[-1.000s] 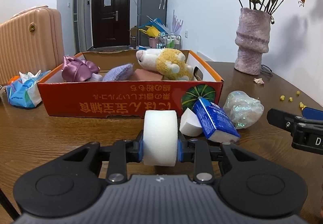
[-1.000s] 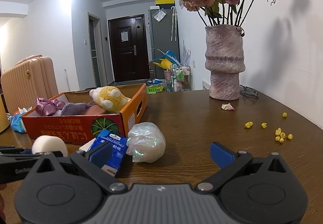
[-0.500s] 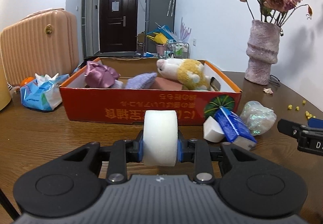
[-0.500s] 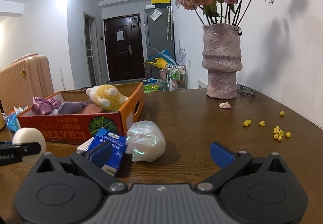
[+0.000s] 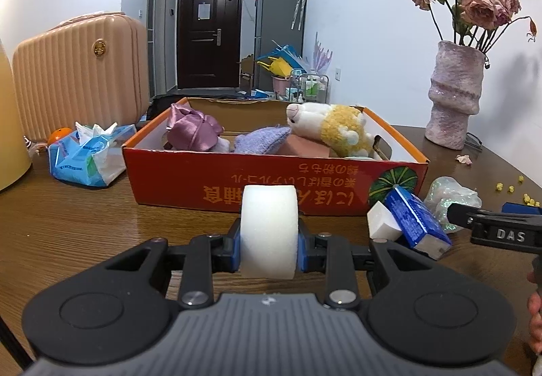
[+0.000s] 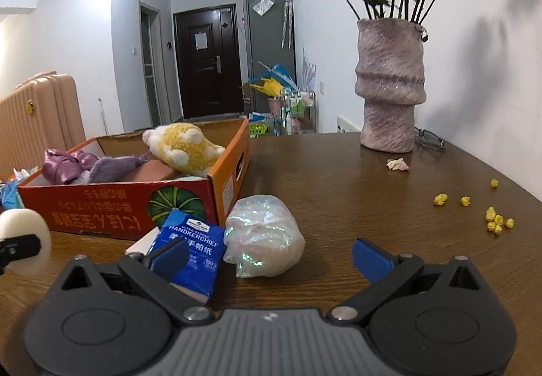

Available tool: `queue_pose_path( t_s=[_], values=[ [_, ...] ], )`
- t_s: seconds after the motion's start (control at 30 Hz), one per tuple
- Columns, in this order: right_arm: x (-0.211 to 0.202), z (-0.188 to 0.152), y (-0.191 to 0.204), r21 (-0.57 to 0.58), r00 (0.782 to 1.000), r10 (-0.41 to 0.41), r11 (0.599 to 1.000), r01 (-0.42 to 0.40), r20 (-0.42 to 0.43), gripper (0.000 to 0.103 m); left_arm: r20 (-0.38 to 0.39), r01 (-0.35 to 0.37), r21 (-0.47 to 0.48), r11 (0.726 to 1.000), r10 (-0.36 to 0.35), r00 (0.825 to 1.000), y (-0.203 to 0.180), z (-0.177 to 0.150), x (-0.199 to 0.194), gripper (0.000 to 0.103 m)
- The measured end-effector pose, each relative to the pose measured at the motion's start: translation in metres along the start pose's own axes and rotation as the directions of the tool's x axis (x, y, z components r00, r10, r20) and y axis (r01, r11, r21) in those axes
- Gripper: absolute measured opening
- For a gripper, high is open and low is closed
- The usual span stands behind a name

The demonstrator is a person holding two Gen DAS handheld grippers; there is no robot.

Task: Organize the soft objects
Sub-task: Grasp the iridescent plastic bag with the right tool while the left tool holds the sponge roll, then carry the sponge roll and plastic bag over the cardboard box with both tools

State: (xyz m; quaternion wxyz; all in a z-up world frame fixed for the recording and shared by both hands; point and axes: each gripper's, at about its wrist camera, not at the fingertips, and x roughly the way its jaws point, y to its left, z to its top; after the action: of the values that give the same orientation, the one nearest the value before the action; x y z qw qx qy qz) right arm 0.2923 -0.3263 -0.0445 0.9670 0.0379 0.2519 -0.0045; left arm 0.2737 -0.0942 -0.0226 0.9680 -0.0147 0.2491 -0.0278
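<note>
Dark wooden tabletop (image 6: 338,193) fills both views, with a white wall on its right and a hallway behind. On it sits a shallow red-and-orange cardboard box (image 5: 271,182), already holding a purple satin bundle (image 5: 193,132) and a yellow-and-white plush toy (image 5: 335,128). The left gripper (image 5: 269,249) is clamped on a white foam cylinder (image 5: 269,230) held just in front of the box's near wall. The right gripper (image 6: 269,252) is spread wide and holds nothing; ahead of it lie a blue handkerchief tissue pack (image 6: 191,247) and an iridescent plastic-wrapped bundle (image 6: 262,237), touching each other beside the box corner. Bare table stretches right toward a pink textured vase (image 6: 389,87). The pack partly hides a white block (image 5: 382,223).
</note>
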Motion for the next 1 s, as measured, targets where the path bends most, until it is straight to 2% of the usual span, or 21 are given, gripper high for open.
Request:
queue_pose_path(
  t_s=[0.17, 0.23, 0.27, 0.33, 0.37, 0.43, 0.7, 1.0],
  values=[
    [0.022, 0.006, 0.000, 0.032, 0.999, -0.002, 0.999, 0.003, -0.052, 0.097, 0.001, -0.010, -0.010, 1.000, 0.010, 1.000, 0.006, 0.001, 0.001, 0.030],
    [0.029, 0.007, -0.001, 0.049, 0.998, 0.006, 0.999, -0.003, -0.068, 0.091, 0.003, -0.011, -0.011, 1.000, 0.011, 1.000, 0.007, 0.002, 0.001, 0.030],
    [0.032, 0.008, -0.001, 0.056, 0.997, 0.010, 0.998, -0.006, -0.076, 0.084, 0.003, -0.012, -0.012, 1.000, 0.012, 1.000, 0.008, 0.002, 0.001, 0.030],
    [0.037, 0.009, -0.003, 0.078, 0.996, 0.033, 0.997, -0.027, -0.085, 0.062, 0.003, -0.014, -0.014, 1.000, 0.014, 1.000, 0.009, 0.002, 0.002, 0.030],
    [0.038, 0.009, -0.004, 0.093, 0.994, 0.055, 0.995, -0.047, -0.092, 0.038, 0.003, -0.015, -0.015, 1.000, 0.015, 1.000, 0.010, 0.003, 0.002, 0.030],
    [0.037, 0.008, -0.006, 0.105, 0.994, 0.066, 0.993, -0.057, -0.087, 0.039, 0.004, -0.018, -0.019, 1.000, 0.018, 1.000, 0.012, 0.004, 0.002, 0.030],
    [0.012, 0.009, -0.005, 0.106, 0.999, 0.042, 0.993, -0.045, 0.031, 0.037, 0.016, -0.033, -0.036, 0.999, 0.033, 0.999, 0.023, 0.007, 0.002, 0.030],
    [-0.014, 0.011, 0.005, 0.087, 0.985, 0.053, 0.994, -0.067, 0.163, 0.037, 0.035, -0.040, -0.036, 0.999, 0.041, 0.999, 0.025, 0.009, 0.000, 0.030]
  ],
)
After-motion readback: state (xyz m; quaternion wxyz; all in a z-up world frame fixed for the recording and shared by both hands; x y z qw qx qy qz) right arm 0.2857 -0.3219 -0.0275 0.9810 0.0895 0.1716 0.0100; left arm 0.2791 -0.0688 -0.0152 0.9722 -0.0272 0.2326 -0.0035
